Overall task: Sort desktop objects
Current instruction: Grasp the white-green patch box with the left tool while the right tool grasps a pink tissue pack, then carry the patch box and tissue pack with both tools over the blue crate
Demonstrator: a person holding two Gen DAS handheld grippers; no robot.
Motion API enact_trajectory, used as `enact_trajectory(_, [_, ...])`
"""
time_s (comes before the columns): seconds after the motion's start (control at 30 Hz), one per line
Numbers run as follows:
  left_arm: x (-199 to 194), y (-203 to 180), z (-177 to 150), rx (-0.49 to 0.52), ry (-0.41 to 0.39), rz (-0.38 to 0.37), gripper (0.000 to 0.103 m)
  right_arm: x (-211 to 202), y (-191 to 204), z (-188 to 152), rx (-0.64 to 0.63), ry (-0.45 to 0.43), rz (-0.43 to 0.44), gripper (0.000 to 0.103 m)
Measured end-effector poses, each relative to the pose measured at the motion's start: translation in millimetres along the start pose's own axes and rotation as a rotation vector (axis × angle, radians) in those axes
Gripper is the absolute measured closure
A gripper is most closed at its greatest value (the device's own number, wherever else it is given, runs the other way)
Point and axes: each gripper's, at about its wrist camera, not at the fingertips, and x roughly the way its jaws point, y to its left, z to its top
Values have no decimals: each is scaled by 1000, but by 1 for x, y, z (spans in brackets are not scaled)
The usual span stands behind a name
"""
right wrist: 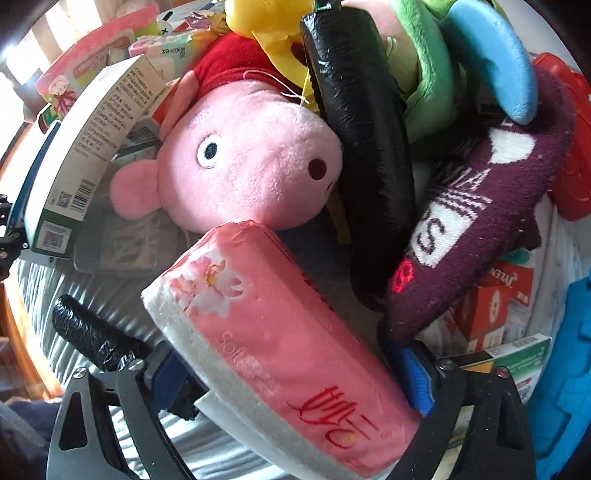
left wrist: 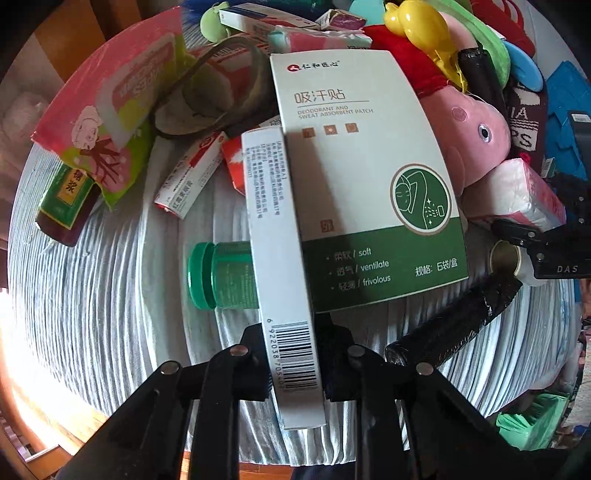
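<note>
My left gripper (left wrist: 295, 369) is shut on the thin edge of a white and green patch box (left wrist: 362, 177), which stands on edge over the striped cloth (left wrist: 110, 295). The same box (right wrist: 85, 147) shows at the left of the right wrist view. My right gripper (right wrist: 225, 317) is open and straddles a pink tissue pack (right wrist: 280, 350). Its left finger (right wrist: 92, 339) stands clear of the pack, and a maroon sock (right wrist: 472, 221) hides the right fingertip. In the left wrist view, that finger (left wrist: 450, 325) lies below the tissue pack (left wrist: 517, 195).
A pink pig plush (right wrist: 240, 158) lies just beyond the pack, with a long black wrapped thing (right wrist: 354, 147) beside it. A green-capped bottle (left wrist: 218, 275) lies behind the box. Medicine boxes (left wrist: 188, 173), a syrup bottle (left wrist: 66, 206), a pink package (left wrist: 110, 110) and a yellow toy (left wrist: 417, 26) are piled behind.
</note>
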Motion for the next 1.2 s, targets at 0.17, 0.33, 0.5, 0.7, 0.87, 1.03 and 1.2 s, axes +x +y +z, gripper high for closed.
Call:
enact_trajectory(0.17, [-8, 9, -1, -12, -15, 0, 86, 2, 3, 3, -1, 11, 2, 39])
enact_trajectory(0.33, [-21, 16, -1, -13, -43, 4, 87, -17, 3, 0, 12, -22, -2, 43])
enact_trajectory(0.5, [-35, 24, -1, -5, -71, 19, 87, -42, 0, -7, 58, -60, 9, 43])
enact_trajectory(0.7, [-55, 29, 1, -15, -96, 31, 87, -70, -6, -16, 141, -86, 20, 43])
enact_trajectory(0.87, [-76, 29, -10, 13, -143, 58, 87, -99, -7, -24, 192, -127, 26, 43])
enact_trajectory(1.03, [-100, -3, 10, 56, -203, 55, 87, -135, -24, -33, 255, -162, 16, 43])
enact_trajectory(1.2, [-130, -44, 30, 135, -264, 44, 87, -172, -42, -47, 338, -194, 20, 43])
